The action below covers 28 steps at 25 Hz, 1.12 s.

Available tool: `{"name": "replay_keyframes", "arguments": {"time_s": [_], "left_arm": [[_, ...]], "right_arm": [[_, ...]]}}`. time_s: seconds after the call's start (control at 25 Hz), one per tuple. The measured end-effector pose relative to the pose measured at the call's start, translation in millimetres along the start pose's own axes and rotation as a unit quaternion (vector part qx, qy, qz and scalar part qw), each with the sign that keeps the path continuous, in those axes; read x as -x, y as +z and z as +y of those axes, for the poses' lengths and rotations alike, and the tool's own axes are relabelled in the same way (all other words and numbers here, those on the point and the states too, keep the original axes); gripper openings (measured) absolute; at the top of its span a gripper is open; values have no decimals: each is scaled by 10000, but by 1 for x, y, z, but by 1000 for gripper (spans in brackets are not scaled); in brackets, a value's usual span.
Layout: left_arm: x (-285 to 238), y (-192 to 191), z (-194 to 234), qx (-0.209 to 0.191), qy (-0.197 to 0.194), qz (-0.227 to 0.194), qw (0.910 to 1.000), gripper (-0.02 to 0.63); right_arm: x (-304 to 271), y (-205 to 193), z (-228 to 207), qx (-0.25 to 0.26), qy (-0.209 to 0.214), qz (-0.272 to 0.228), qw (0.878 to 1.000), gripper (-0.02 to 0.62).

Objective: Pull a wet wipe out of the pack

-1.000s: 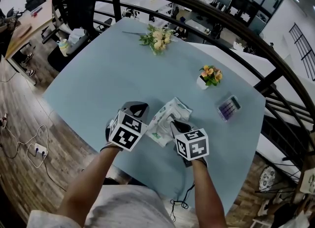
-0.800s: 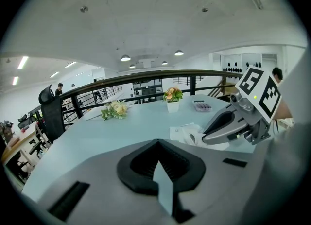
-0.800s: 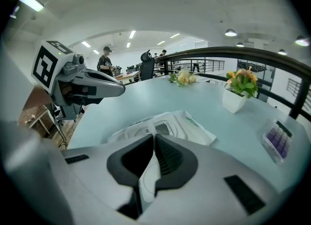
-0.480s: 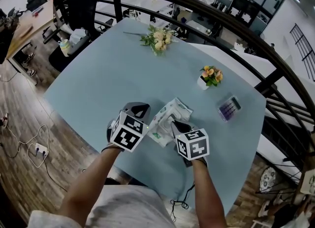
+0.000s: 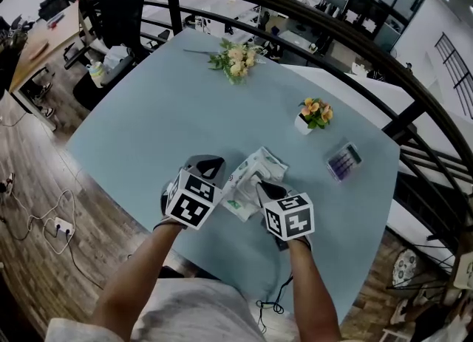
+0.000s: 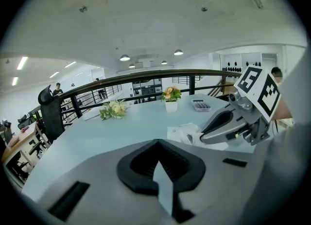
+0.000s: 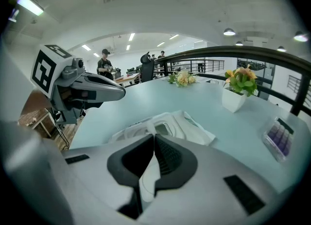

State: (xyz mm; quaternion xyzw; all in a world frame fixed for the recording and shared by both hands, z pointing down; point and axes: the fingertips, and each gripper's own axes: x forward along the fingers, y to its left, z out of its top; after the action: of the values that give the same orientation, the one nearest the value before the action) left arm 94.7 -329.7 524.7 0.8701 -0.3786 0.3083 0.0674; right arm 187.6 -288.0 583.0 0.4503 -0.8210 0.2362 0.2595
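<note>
The pack of wet wipes (image 5: 255, 174) lies on the tabletop (image 5: 148, 126) near its front edge, between the two grippers; the right gripper (image 7: 154, 135) reaches down onto it with its tips at the pack's lidded opening (image 7: 167, 128); its jaws stand together, and a pale strip shows between the pads, but whether that is the edge of a wipe, the flap, or only the pack seen past the tips I cannot tell; the left gripper (image 6: 156, 141) hangs just to the left of the pack, above the tabletop and not touching the pack, its jaws together with nothing between them

The step in hand looks like the pinch at the opening, the start of the pull; no wipe stands visibly clear of the pack, so the task seems barely begun; the next move likely calls for a slow lift up and away from the opening, with a watch on whether a sheet follows; the pack is light and may rise with the wipe, so the left gripper would probably need to press on the pack's near end to hold it down; if nothing comes, the right jaws must part and nip lower
</note>
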Motion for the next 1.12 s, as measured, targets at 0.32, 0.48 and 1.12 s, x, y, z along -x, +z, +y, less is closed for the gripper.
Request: {"name": "replay_keyframes", "arguments": {"time_s": [0.32,0.48,1.12], "left_arm": [[0,6,-5,-103,-101,-76,9999,-6],[0,11,-8,-176,-220,-164,9995,-6],[3,25,-16,-410,-957,-331,9940,-6]], "right_arm": [[2,2,-5,-69,-164,-60,9998,13],[2,1,-4,-78,-296,-42,9995,12],[10,7,-4,-554,-1034,-131,9930,12]]}}
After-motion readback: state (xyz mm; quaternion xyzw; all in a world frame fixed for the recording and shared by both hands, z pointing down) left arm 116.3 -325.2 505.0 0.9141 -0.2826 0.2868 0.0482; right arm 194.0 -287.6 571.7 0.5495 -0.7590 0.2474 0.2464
